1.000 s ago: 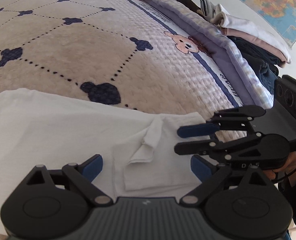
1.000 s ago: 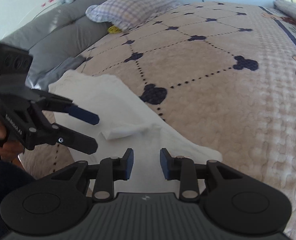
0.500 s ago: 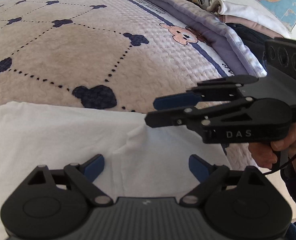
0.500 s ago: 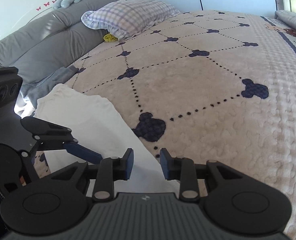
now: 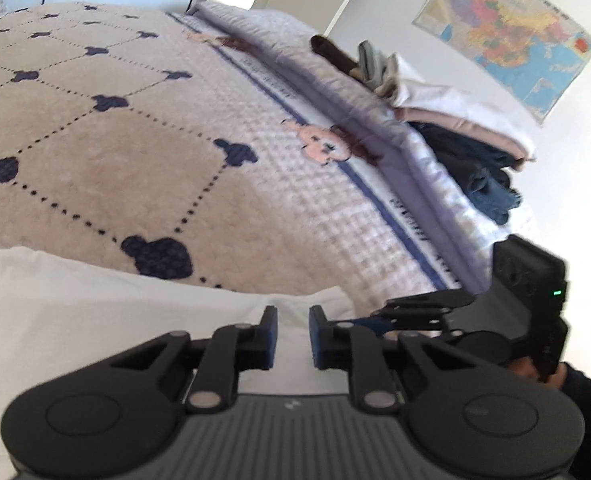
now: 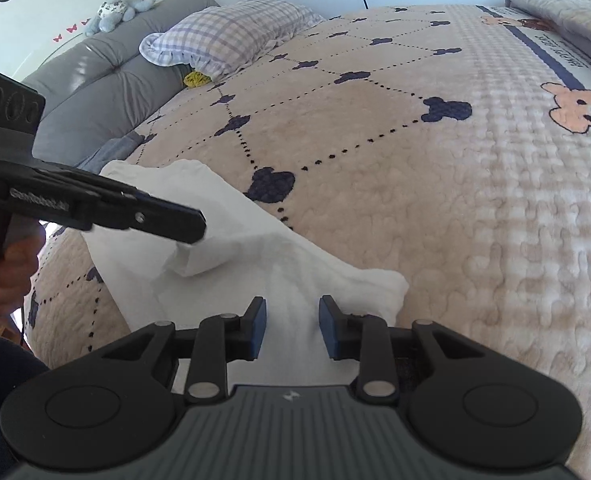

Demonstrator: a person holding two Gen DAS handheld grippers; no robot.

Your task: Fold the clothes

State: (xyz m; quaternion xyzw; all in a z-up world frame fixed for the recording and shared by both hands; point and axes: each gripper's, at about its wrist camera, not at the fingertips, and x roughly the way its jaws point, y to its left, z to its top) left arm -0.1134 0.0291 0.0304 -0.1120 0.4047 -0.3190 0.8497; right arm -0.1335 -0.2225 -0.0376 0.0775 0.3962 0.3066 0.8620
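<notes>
A white garment (image 5: 75,320) lies flat at the near edge of the bed. In the left wrist view my left gripper (image 5: 292,334) has the cloth between its blue pads, and its jaws are closing. In the right wrist view the left gripper (image 6: 193,228) comes in from the left, pinching a fold of the white garment (image 6: 231,248) and lifting it off the layer beneath. My right gripper (image 6: 293,328) stands part open over the garment's near right corner, cloth lying between its pads without being squeezed. The left wrist view shows the right gripper (image 5: 363,314) just right of my left one.
The beige quilted bedcover (image 6: 415,220) with dark blue shapes stretches away beyond the garment. Folded clothes (image 5: 467,120) are stacked on a lilac quilt (image 5: 295,60) at the far right edge. A checked pillow (image 6: 231,36) and grey headboard (image 6: 107,80) are at the left.
My left jaws went from wide open to narrow around the white cloth, and a fold has risen with them. The right gripper swung in over the garment, then back toward its right corner.
</notes>
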